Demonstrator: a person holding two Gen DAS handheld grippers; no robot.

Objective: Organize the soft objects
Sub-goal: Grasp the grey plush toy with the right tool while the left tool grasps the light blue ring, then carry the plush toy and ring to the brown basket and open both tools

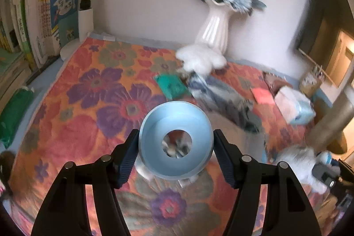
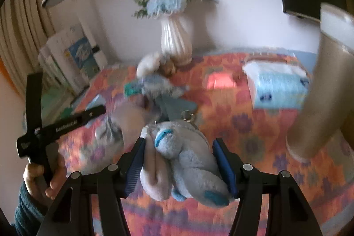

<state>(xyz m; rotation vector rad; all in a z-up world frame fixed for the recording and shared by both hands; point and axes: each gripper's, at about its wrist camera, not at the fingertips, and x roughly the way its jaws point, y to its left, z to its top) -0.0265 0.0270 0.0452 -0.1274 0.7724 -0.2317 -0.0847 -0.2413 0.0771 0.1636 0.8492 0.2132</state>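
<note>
My left gripper (image 1: pixel 176 147) is shut on a light blue ring-shaped object (image 1: pixel 154 138) with a round hole, held above the floral cloth (image 1: pixel 88 103). My right gripper (image 2: pixel 179 160) is shut on a pale blue plush toy (image 2: pixel 188 154) with a metal keyring, held above the cloth (image 2: pixel 265 136). That plush also shows at the right edge of the left wrist view (image 1: pixel 296 160). A white plush (image 1: pixel 199 56) lies by the vase foot. A blue-grey patterned cloth item (image 1: pixel 221 98) lies mid-table. The left gripper's black body (image 2: pixel 55 125) shows in the right wrist view.
A white vase (image 1: pixel 212 30) with blue flowers stands at the back wall. Books (image 1: pixel 44 19) stand at the left. A green packet (image 1: pixel 172 85), a pink card (image 1: pixel 263 95) and a tissue pack (image 1: pixel 294 103) lie on the cloth. A tall beige cylinder (image 2: pixel 323 85) stands at right.
</note>
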